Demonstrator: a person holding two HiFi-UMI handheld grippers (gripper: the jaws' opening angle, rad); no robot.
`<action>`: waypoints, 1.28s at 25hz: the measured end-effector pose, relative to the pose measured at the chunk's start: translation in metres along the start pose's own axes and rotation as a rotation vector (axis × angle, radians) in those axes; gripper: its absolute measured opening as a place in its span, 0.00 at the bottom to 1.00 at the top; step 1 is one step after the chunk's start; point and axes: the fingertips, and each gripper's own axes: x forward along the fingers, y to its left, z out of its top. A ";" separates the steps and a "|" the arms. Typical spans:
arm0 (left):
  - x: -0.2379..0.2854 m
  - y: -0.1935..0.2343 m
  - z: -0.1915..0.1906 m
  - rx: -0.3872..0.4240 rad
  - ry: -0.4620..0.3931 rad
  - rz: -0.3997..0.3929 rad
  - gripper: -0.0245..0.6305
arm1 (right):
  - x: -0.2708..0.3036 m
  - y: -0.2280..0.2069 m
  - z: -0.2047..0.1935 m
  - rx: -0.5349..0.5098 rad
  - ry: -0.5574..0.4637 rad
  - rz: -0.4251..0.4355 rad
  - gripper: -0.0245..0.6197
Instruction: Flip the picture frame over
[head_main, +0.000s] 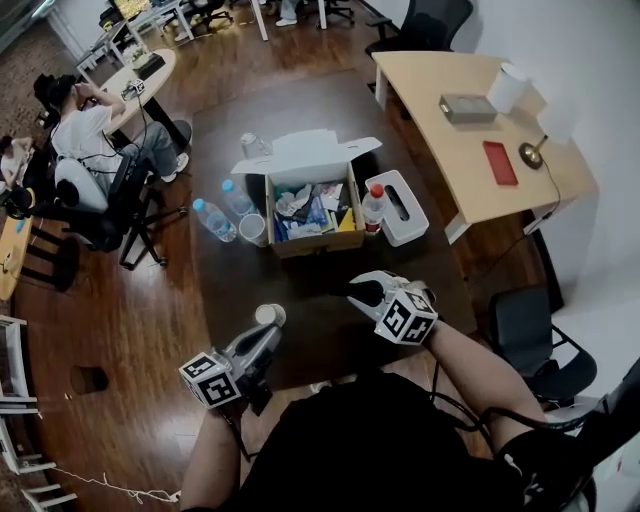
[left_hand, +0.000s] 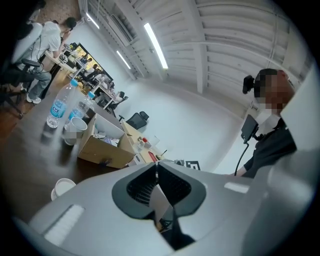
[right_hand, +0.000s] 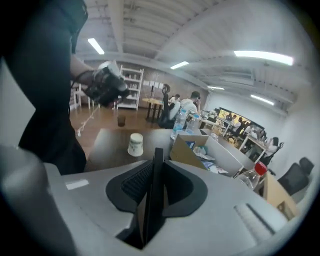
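Picture frame (right_hand: 152, 201) lifted off dark surface (head_main: 320, 275), clamped edge-on in right gripper (right_hand: 156, 166) jaws. Left gripper (left_hand: 157, 172) jaws nearly together, pinching thin pale piece (left_hand: 161, 199), identity unclear. Judged: flip midway; turn-over and set-down remain.

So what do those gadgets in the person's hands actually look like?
Both the left gripper and right gripper are bulky light-grey shells with black ribbed pads. Each carries a white cube with black square markers. The person wears a black top; black cables trail beside it.
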 end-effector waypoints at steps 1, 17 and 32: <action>-0.003 0.001 0.001 0.001 -0.009 0.010 0.06 | 0.006 -0.001 -0.008 -0.042 0.041 -0.030 0.15; -0.032 0.006 0.008 -0.004 -0.037 0.076 0.06 | 0.057 0.035 -0.059 -0.318 0.231 -0.126 0.15; -0.031 0.003 0.007 -0.005 -0.019 0.054 0.06 | 0.074 0.106 -0.085 -0.100 0.222 0.006 0.17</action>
